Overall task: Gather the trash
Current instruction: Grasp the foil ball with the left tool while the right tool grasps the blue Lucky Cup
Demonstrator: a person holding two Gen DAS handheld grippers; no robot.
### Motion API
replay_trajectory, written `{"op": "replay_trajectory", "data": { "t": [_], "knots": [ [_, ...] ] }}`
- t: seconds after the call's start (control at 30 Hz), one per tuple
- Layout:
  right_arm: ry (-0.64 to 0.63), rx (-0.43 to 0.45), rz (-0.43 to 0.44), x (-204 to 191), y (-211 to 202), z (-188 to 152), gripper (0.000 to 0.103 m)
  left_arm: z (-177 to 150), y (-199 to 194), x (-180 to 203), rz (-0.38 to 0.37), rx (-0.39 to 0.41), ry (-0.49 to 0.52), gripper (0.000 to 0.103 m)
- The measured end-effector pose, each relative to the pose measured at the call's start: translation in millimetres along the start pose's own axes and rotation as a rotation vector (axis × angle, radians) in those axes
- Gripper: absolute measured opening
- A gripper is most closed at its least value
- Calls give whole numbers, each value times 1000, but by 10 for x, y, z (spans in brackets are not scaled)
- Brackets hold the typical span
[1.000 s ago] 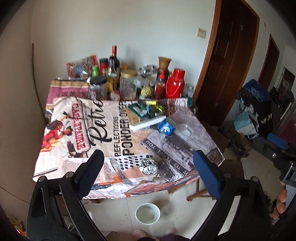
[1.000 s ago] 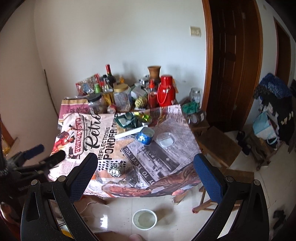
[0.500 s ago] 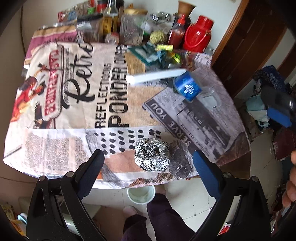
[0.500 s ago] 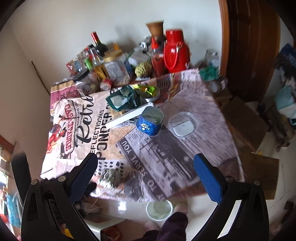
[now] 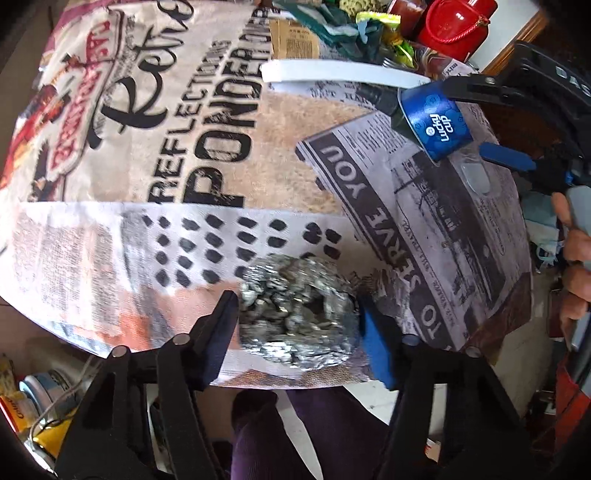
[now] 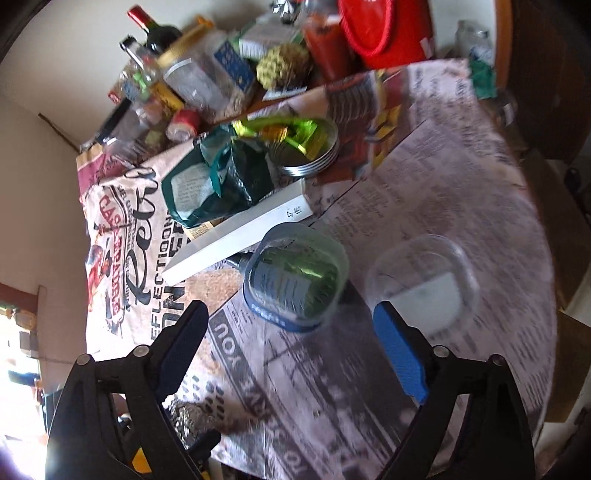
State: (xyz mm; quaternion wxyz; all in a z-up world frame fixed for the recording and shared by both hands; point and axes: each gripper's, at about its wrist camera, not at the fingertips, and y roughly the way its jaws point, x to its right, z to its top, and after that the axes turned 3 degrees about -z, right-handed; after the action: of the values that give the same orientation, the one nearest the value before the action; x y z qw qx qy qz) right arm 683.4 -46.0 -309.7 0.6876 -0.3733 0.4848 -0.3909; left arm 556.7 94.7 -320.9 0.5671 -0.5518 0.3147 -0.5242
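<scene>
A crumpled ball of silver foil [image 5: 299, 314] lies at the near edge of the table, on the printed cloth [image 5: 184, 147]. My left gripper [image 5: 299, 328] is closed around it, both pads touching its sides. It also shows in the right wrist view [image 6: 192, 424], partly hidden by a finger. A blue cup [image 6: 295, 280] stands mid-table. My right gripper [image 6: 291, 343] is open just in front of it, apart from it. In the left wrist view the cup [image 5: 436, 122] sits between the right gripper's fingers.
A white box [image 6: 240, 232] lies left of the cup, and a clear plastic tub [image 6: 424, 284] to its right. A green packet [image 6: 218, 181] and a tin of wrappers [image 6: 299, 144] lie behind. Bottles, jars and a red flask [image 6: 384, 33] crowd the far edge.
Both grippers have moved down and forward to the table. The left one has closed onto the foil ball. The right one has come up to the blue cup.
</scene>
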Motion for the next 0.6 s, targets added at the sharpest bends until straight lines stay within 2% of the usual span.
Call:
{"op": "replay_trajectory", "data": {
  "t": [0.1, 0.23, 0.4, 0.6],
  "knots": [
    [-5, -20, 3, -12, 114, 37, 82, 22, 5, 44, 9, 1, 10, 57],
    [9, -29, -2, 46, 195, 101, 64, 80, 0, 64, 26, 13, 9, 55],
    [-30, 16, -32, -21, 76, 80, 63, 149, -150, 22, 25, 53, 14, 55],
    [-36, 111, -58, -215, -278, -103, 63, 167, -490, -111, 8, 132, 66, 55]
  ]
}}
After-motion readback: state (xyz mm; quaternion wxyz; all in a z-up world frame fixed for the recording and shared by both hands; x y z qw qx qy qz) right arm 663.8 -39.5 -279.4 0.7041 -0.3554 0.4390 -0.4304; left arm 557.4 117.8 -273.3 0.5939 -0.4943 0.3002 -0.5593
